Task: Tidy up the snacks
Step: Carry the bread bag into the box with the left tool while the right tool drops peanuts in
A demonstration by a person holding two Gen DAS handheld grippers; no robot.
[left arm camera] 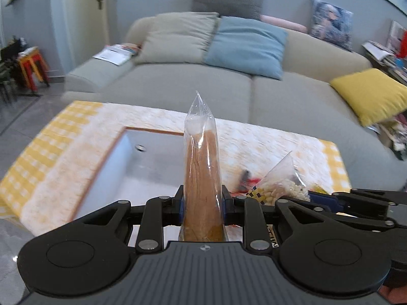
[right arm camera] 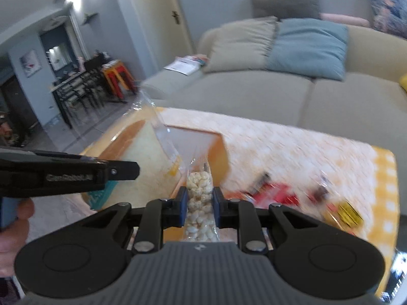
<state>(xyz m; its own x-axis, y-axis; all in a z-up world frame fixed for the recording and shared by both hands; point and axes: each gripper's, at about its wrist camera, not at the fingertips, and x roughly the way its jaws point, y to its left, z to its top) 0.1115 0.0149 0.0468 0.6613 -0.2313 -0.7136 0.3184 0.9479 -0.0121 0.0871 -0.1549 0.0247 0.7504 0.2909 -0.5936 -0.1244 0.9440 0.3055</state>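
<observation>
A bag of brown snacks is pinched by the left gripper at frame center, popcorn bag by the right gripper; both are probably best lowered gently into the tray, center-left.

My left gripper: fingers closed against a clear bag of brown bread, held upright. My right gripper: fingers clamped on a clear bag of popcorn, also upright. My left hand: wrapped around the left gripper's handle, thumb visible. Both grippers side by side, level.
</observation>
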